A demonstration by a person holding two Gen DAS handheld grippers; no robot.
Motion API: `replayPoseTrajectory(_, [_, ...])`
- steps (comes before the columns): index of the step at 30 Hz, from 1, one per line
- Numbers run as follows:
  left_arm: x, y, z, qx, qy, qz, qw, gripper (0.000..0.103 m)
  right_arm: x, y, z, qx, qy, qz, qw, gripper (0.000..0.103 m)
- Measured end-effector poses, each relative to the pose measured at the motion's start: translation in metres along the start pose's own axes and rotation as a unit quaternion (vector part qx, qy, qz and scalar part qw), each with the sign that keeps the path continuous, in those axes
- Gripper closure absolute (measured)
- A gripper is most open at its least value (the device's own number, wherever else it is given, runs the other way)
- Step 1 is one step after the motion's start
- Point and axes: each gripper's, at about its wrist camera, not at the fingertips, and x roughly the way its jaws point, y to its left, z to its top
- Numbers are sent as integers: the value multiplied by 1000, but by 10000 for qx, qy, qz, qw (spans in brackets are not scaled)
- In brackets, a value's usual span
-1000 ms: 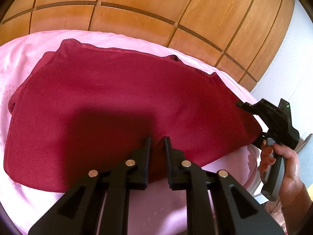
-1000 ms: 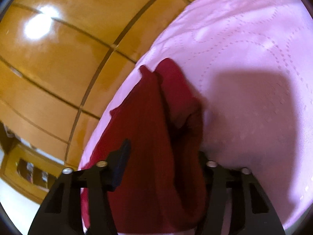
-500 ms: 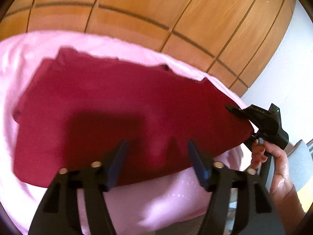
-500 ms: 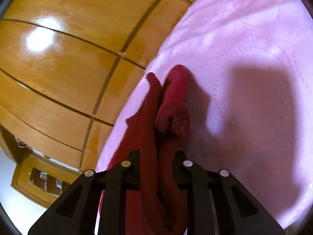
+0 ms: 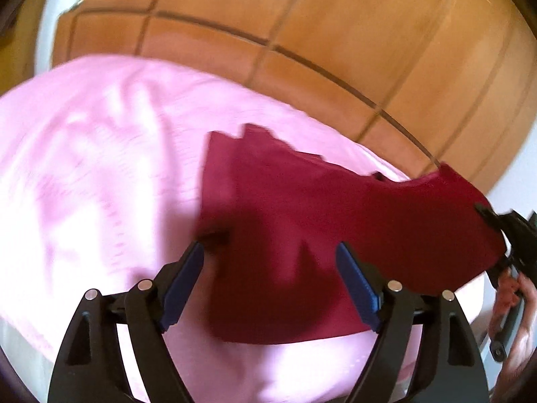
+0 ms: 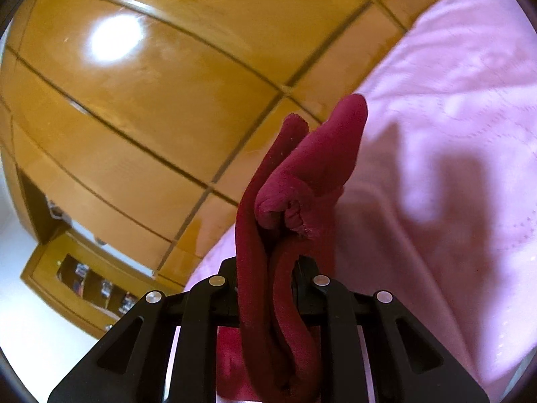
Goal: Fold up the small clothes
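A dark red garment (image 5: 319, 221) lies on a pink bedspread (image 5: 94, 181), with its right end lifted off the surface. My left gripper (image 5: 270, 252) is open, its blue-padded fingers spread over the garment's near edge and holding nothing. My right gripper (image 6: 268, 268) is shut on a bunched edge of the red garment (image 6: 302, 188), which stands up between its fingers. The right gripper also shows in the left wrist view (image 5: 503, 231) at the garment's far right end, held by a hand.
A wooden panelled headboard (image 5: 302, 33) runs behind the bed. In the right wrist view a wooden cabinet (image 6: 84, 278) stands at the lower left. The pink bedspread (image 6: 453, 134) stretches to the right.
My left gripper opened, let the garment go and moved left. My right gripper shut on the garment's edge and lifted it, pulling the cloth to the right.
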Motion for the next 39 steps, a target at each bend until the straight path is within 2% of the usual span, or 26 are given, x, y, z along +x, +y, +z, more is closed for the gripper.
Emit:
replayPoseTrajectory(4, [0, 25, -5, -305, 97, 148, 9994, 21, 7, 31, -8, -193, 128, 179, 9996, 86])
replayPoseTrajectory(10, [-6, 50, -7, -603, 126, 561, 9965, 18, 34, 75, -30, -638, 462, 375, 9962, 86])
replayPoseTrajectory(14, [-15, 66, -2, -832, 7, 715, 9940, 18, 60, 97, -54, -858, 849, 538, 9912, 86])
replayPoseTrajectory(21, [-21, 81, -1, -1191, -91, 677, 9905, 18, 117, 122, -113, -1069, 1750, 777, 9757, 86])
replayPoseTrajectory(25, [-22, 87, -3, -1300, -69, 679, 9892, 18, 146, 126, -155, -1373, 2175, 588, 9646, 86])
replayPoseTrajectory(31, [-25, 91, -5, -1418, -141, 628, 9878, 18, 164, 110, -185, -1461, 2502, 316, 9566, 84])
replayPoseTrajectory(34, [-23, 93, -5, -1508, -143, 582, 9867, 18, 160, 112, -186, -1649, 2538, 423, 9522, 74])
replayPoseTrajectory(35, [-23, 93, -4, -1527, -154, 565, 9865, 18, 158, 116, -188, -1695, 2547, 526, 9506, 53])
replayPoseTrajectory(36, [-23, 94, -3, -1535, -165, 554, 9864, 18, 155, 119, -183, -1680, 2578, 766, 9484, 23])
replayPoseTrajectory(37, [-25, 94, -3, -1535, -188, 532, 9865, 18, 149, 119, -179, -1605, 2590, 1025, 9469, 17])
replayPoseTrajectory(39, [-28, 92, 0, -1521, -248, 484, 9869, 18, 126, 114, -167, -1480, 2446, 1455, 9471, 16])
